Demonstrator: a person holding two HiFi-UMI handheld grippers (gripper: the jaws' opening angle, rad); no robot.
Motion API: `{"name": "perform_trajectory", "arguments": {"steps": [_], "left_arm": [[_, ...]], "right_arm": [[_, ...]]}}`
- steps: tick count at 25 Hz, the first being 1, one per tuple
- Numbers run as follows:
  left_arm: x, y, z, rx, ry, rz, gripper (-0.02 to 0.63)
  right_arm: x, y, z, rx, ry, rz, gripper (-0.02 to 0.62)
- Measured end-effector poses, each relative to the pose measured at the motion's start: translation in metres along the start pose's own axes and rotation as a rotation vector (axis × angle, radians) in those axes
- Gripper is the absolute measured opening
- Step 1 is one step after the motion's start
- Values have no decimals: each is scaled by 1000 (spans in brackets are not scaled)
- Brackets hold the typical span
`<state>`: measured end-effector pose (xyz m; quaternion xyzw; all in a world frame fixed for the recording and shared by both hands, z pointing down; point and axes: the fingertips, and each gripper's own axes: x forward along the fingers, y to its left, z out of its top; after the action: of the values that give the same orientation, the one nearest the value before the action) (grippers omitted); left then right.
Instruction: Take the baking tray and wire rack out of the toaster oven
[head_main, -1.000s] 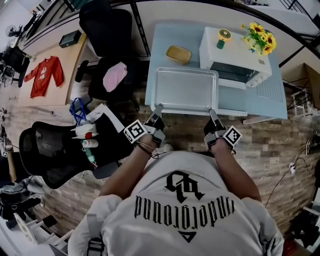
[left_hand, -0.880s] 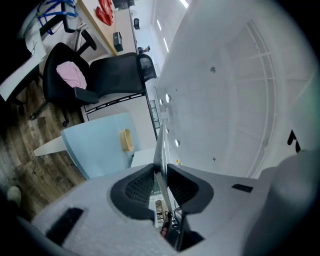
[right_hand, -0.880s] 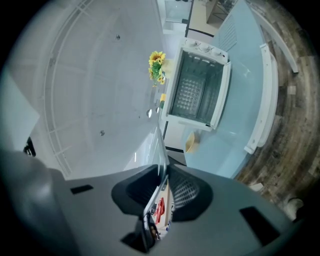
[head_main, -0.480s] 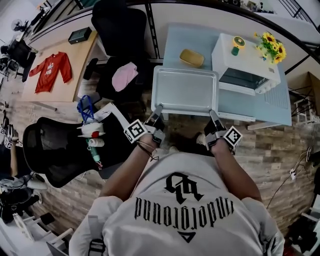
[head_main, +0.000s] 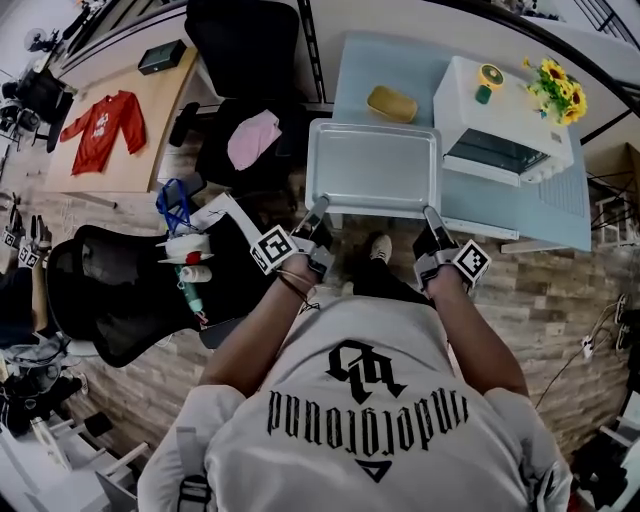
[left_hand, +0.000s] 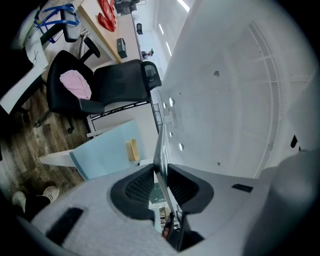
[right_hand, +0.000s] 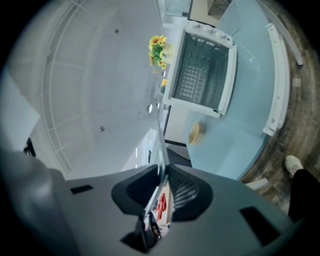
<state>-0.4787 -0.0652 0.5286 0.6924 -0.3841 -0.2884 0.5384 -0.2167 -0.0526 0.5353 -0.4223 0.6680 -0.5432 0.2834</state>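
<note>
Left of the toaster oven (head_main: 500, 125), as the head view shows it, the baking tray (head_main: 372, 168) is out of the oven and held level by the person, with its empty silver floor facing up. The tray's far right corner lies near the oven's front, and its left side reaches past the oven-bearing table (head_main: 520, 215) on the side away from the oven. The left tool (head_main: 318, 207) is clenched on the tray's near rim at the corner farthest from the oven; in the left gripper view the thin metal edge runs straight between the two dark pads of the left tool (left_hand: 160, 172), which press on it from both sides. The right tool (head_main: 430, 213) grasps the same near rim at the corner closer to the oven, and the right gripper view shows the rim pinched between the pads of the right tool (right_hand: 162, 172) in the same way. The oven's door (right_hand: 224, 75) hangs open, and a grid-like wire rack (right_hand: 192, 82) shows inside the oven's cavity. A yellow dish (head_main: 391, 103) lies on the table just left of the oven, beyond the tray. Sunflowers (head_main: 555, 88) stand at the oven's right rear. Well to the left of the oven, off the table, a black office chair (head_main: 240, 60) carries a pink cloth (head_main: 255, 138).
</note>
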Motion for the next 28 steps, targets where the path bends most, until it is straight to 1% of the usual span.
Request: {"name": "perform_trajectory", "arguments": {"steps": [3,6,9,12,17,21,25,28], "left_arm": [[2,6,-1,-21,3,10,87],[11,12,-1,-16,17,32,87],[25,16,0,-24,20,29,87],[34,24,-4,-23,34,61,87],[56,35,-6,-44,35,58,87],[69,47,-9,-51,43,82,87],[76,60,-11,-57,59,108,89],[80,71,-11,-67,52,123,87]], "right_arm": [[4,-6,2,-14,10,-5,69],[12,-12,9,-15,16,-19,69],[19,-18,19,-22,19,-34,67],[24,-24,27,-20,24,-40,68],[33,-40,36,3,37,-59,69],[38,-58,41,-4,61,-97,69],[46,-69,45,-8,89,-110,69],[52,-81,46,-9,106,-131,69]]}}
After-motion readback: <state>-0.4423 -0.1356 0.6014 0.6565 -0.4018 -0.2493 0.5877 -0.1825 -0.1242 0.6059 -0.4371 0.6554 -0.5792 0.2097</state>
